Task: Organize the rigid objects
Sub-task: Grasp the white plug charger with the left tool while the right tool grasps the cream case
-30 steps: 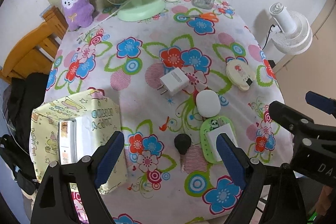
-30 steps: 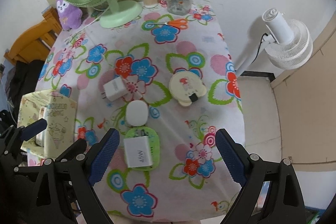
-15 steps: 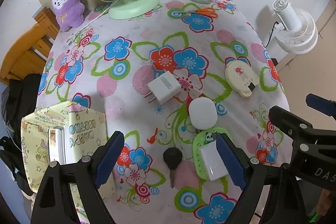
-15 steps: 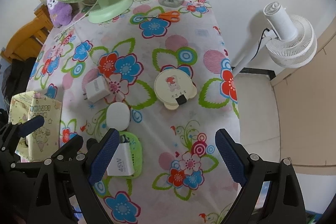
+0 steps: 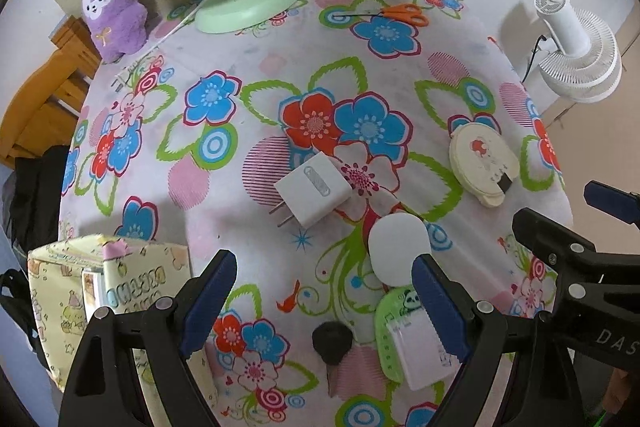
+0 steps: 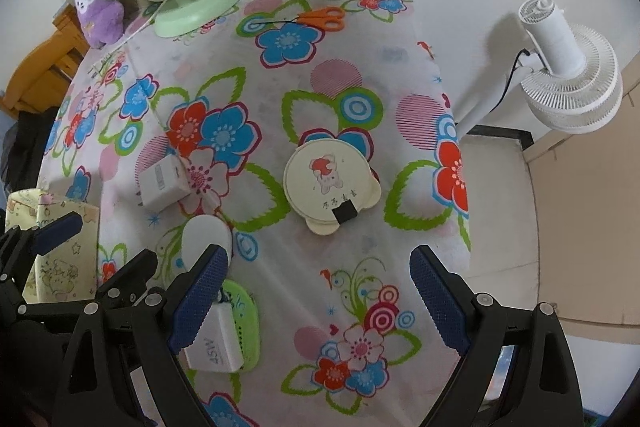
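The white charger (image 5: 313,190) is located at 12 o'clock of the empty, spread left gripper (image 5: 324,303), prongs toward 7; the right gripper (image 6: 320,291) is likewise spread and empty.

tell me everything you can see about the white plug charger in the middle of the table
The white plug charger is a squarish block with rounded edges, apparently of smooth matte plastic. Its top face carries a grey oval inset. Two metal prongs stick out of one end, toward the table's near edge. It lies flat on the floral tablecloth, partly over a red and white flower, and touches nothing else; the white oval case lies close by but apart. Neither gripper touches it.
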